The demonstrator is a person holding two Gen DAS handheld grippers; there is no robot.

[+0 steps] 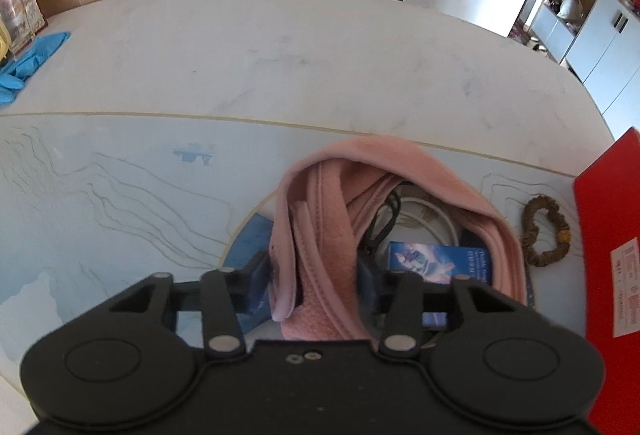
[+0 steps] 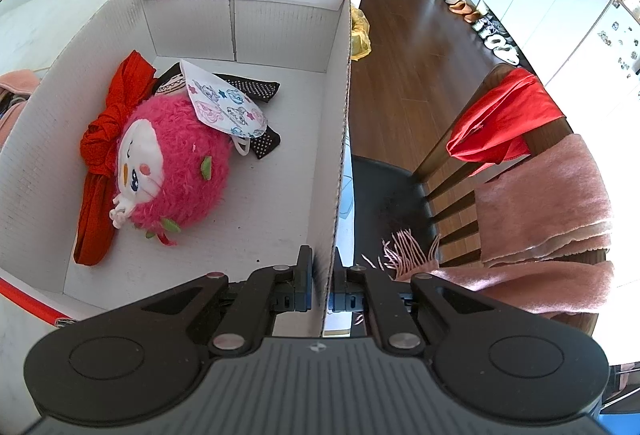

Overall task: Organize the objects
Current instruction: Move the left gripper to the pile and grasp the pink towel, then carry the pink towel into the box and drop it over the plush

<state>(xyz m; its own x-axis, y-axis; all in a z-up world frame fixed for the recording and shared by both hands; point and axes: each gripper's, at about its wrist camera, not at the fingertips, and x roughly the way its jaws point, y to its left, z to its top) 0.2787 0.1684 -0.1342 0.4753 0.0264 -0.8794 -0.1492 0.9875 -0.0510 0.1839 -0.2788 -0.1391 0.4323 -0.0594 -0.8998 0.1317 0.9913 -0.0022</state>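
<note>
Lying between the left gripper fingers, a pink cloth

A pink fabric strap hung in a loop between the fingers of the left claw, draped over a blue booklet and coiled cables on the table. A brown bead bracelet lay just beside the red-rimmed white box. Inside the box lay a fuzzy pink plush, a red cloth, a patterned face mask and black dotted socks. The right claw pinched the box's side wall.
</note>
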